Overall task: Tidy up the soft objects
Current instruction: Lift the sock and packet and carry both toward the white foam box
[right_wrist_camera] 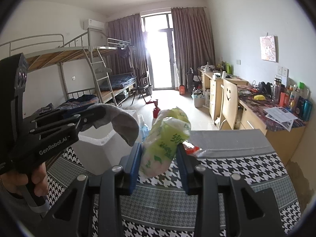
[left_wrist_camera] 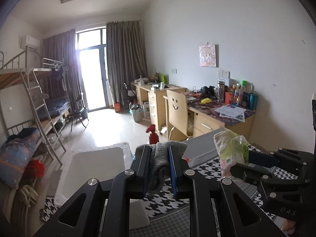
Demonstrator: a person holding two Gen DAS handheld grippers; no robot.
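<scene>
My left gripper [left_wrist_camera: 159, 154] is shut on a grey sock [left_wrist_camera: 160, 164] and holds it in the air above the houndstooth cloth [left_wrist_camera: 167, 201]; the sock also hangs from it in the right wrist view [right_wrist_camera: 124, 124]. My right gripper [right_wrist_camera: 159, 154] is shut on a green and white tissue pack [right_wrist_camera: 165, 138], also lifted above the cloth; it shows at the right of the left wrist view [left_wrist_camera: 232, 150]. A white foam box [left_wrist_camera: 94, 165] stands open at the left of the cloth, below and left of the sock.
A red spray bottle [left_wrist_camera: 153, 136] and a clear bottle [right_wrist_camera: 142, 127] stand behind the box. A red-and-clear packet [right_wrist_camera: 192, 150] lies on the grey strip [right_wrist_camera: 237, 140] at the cloth's far edge. Desks and a chair [left_wrist_camera: 175, 110] stand right, bunk beds [left_wrist_camera: 39, 106] left.
</scene>
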